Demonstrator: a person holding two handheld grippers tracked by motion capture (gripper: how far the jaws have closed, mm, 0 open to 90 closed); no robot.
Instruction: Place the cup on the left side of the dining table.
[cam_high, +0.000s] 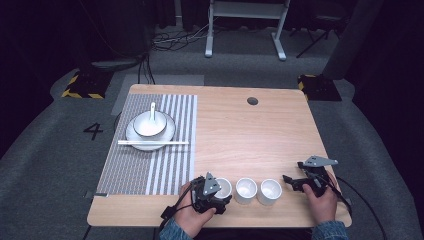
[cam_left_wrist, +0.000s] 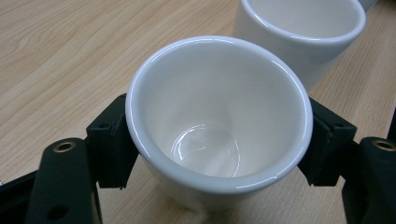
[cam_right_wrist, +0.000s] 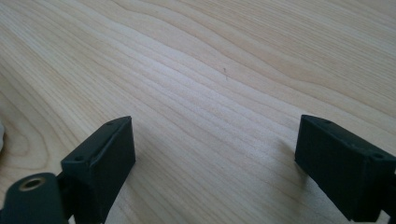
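Three white cups stand in a row near the table's front edge. My left gripper (cam_high: 218, 195) is shut on the leftmost cup (cam_high: 225, 186), which rests on the wood. In the left gripper view the black jaws press both sides of this empty cup (cam_left_wrist: 219, 116), with the middle cup (cam_left_wrist: 303, 23) just behind it. The middle cup (cam_high: 246, 190) and the right cup (cam_high: 269, 191) stand free. My right gripper (cam_high: 293, 173) is just right of the right cup, apart from it. It is open over bare wood (cam_right_wrist: 215, 158), with nothing between its jaws.
A grey striped placemat (cam_high: 150, 170) covers the table's left side. On it sits a white plate (cam_high: 134, 134) with a bowl (cam_high: 149, 125) and a spoon (cam_high: 153, 111). White chopsticks (cam_high: 153, 143) lie across the plate's front. A cable hole (cam_high: 252, 101) is at the back.
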